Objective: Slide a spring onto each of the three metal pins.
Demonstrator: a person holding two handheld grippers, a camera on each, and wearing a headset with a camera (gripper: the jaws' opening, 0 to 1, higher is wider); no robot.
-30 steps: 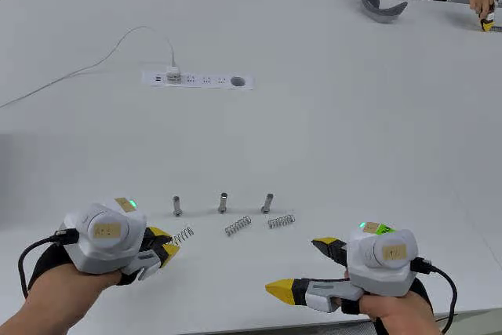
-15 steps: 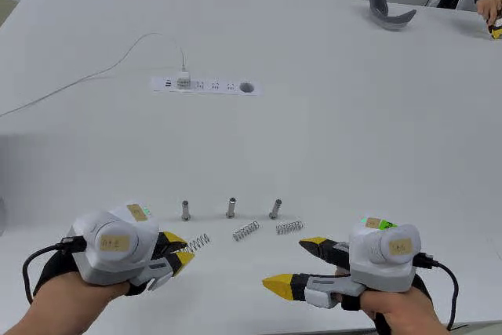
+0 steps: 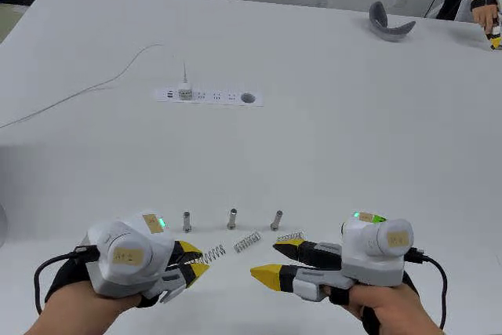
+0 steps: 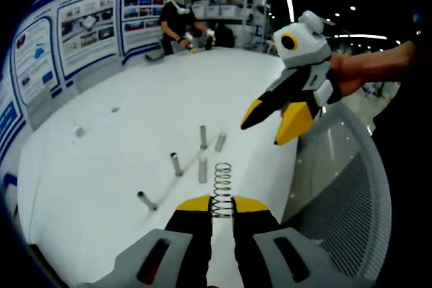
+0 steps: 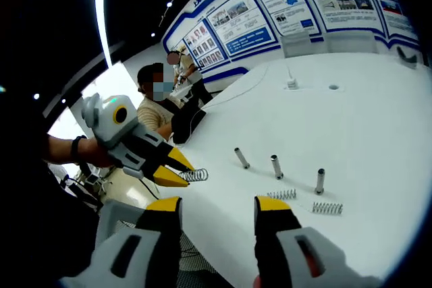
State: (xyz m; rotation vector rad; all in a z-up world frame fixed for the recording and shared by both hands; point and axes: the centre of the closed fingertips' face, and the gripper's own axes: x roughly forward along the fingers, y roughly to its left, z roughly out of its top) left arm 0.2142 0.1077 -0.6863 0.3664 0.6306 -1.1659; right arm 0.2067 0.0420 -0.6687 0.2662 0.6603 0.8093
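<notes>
At the frame's bottom, the left gripper (image 3: 201,260) is closed on one spring (image 3: 213,254), pinching its end; the right gripper (image 3: 269,261) gapes wide, empty. Just above, two loose springs (image 3: 248,242) lie below three upright pins (image 3: 232,218).

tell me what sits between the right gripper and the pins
Two loose springs lie on the table between the right gripper and the pins, clearest in the right gripper view.

White counter (image 3: 353,154). Silver pins (image 3: 232,218) and springs (image 3: 248,242). Left tool (image 3: 198,259) and right tool (image 3: 265,260) white, with yellow-and-black jaws. White strip (image 3: 216,97).
</notes>
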